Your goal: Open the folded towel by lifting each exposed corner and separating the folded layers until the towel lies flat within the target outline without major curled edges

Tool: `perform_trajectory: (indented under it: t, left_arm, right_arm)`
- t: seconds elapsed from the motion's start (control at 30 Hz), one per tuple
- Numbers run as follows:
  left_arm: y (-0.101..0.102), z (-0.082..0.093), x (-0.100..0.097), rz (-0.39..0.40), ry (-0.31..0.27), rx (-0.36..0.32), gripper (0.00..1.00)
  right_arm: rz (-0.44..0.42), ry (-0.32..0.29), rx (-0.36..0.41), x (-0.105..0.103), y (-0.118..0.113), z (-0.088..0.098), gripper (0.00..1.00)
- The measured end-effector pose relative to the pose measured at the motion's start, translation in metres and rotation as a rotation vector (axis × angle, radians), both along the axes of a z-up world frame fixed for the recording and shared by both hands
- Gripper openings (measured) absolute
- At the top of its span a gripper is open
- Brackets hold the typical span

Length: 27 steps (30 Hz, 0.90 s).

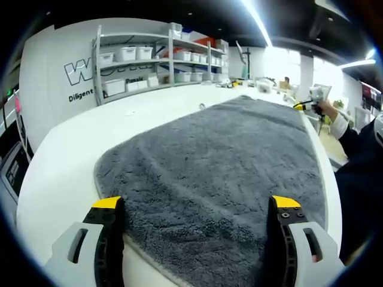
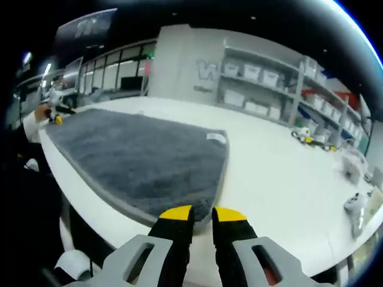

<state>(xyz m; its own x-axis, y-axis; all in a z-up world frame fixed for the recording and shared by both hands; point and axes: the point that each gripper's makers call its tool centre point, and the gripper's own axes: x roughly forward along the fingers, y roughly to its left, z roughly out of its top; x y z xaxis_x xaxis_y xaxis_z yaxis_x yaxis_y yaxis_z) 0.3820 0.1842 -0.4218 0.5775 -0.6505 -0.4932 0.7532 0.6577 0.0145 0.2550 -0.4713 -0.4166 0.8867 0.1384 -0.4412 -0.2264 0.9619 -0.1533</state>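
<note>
Over the towel (image 1: pixel 221 161), left gripper (image 1: pixel 200 206) spread wide, right gripper (image 2: pixel 202 213) nearly closed, empty.

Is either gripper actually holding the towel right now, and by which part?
Left gripper: open, jaws astride the grey towel, holding nothing. Right gripper: nearly closed at the towel's near corner; grip cannot be told.

— Where does the towel (image 1: pixel 221 173) lie?
— On the table (image 1: pixel 66 173), spread across it; the left gripper (image 1: pixel 197 206) stands over the towel's near edge, jaws wide apart, one to each side.
— And the right gripper (image 2: pixel 203 214)?
— At the towel's corner, by the table edge, jaws nearly together.
— Behind the towel?
— Shelving (image 1: pixel 158 60) with storage bins (image 1: pixel 125 54), beyond the table's far side.
</note>
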Motion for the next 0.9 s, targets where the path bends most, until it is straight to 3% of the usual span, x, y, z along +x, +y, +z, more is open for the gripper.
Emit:
perform_trajectory:
  t: [0.37, 0.67, 0.77, 0.9]
  left_arm:
    - [0.001, 0.001, 0.0, 0.003, -0.01, -0.009, 0.98]
    - [0.003, 0.002, 0.0, 0.014, -0.021, -0.016, 0.96]
    - [0.005, 0.017, 0.006, 0.028, -0.074, -0.072, 0.9]
    - [0.012, 0.039, 0.01, 0.082, -0.094, -0.193, 0.92]
  right_arm:
    - [-0.017, -0.01, 0.023, -0.001, -0.001, -0.001, 0.08]
    - [-0.015, 0.008, -0.03, 0.0, -0.002, 0.002, 0.09]
    - [-0.009, -0.026, -0.016, 0.001, -0.001, 0.011, 0.09]
    - [0.027, -0.097, 0.04, 0.001, 0.01, 0.027, 0.14]
